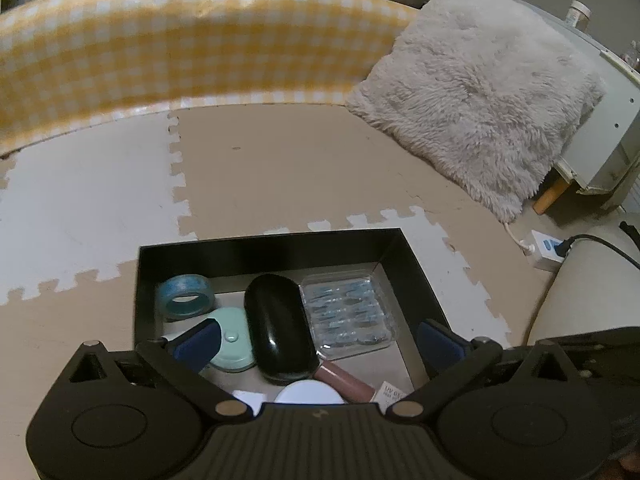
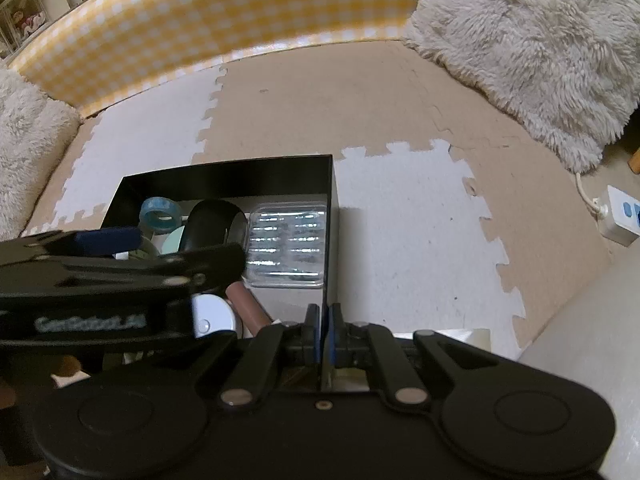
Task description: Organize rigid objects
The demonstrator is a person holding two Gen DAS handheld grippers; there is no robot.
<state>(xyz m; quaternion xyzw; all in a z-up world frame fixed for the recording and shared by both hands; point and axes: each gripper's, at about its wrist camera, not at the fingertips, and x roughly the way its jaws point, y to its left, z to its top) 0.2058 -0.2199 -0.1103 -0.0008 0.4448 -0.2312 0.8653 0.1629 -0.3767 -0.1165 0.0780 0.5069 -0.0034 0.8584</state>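
A black open box [image 1: 264, 246] sits on the foam mat. Inside lie a blue tape roll [image 1: 185, 296], a black oval case [image 1: 278, 328], a mint round item [image 1: 232, 344], a clear blister pack [image 1: 348, 314], a pink tube [image 1: 346, 382] and a white round lid [image 1: 310, 394]. My left gripper [image 1: 316, 338] hangs open wide over the box, nothing between its blue pads. In the right wrist view one of its fingers [image 2: 216, 262] crosses over the case. My right gripper [image 2: 323, 312] is shut on the box's right wall [image 2: 330, 220] near the front corner.
A foam puzzle mat [image 1: 280, 168] covers the floor. A yellow checked bumper [image 1: 160, 52] runs along the back. A fluffy grey cushion [image 1: 472, 100] leans at the back right. A white power strip [image 1: 548, 250] with a cable lies at the right, beside a pale rounded surface [image 1: 580, 292].
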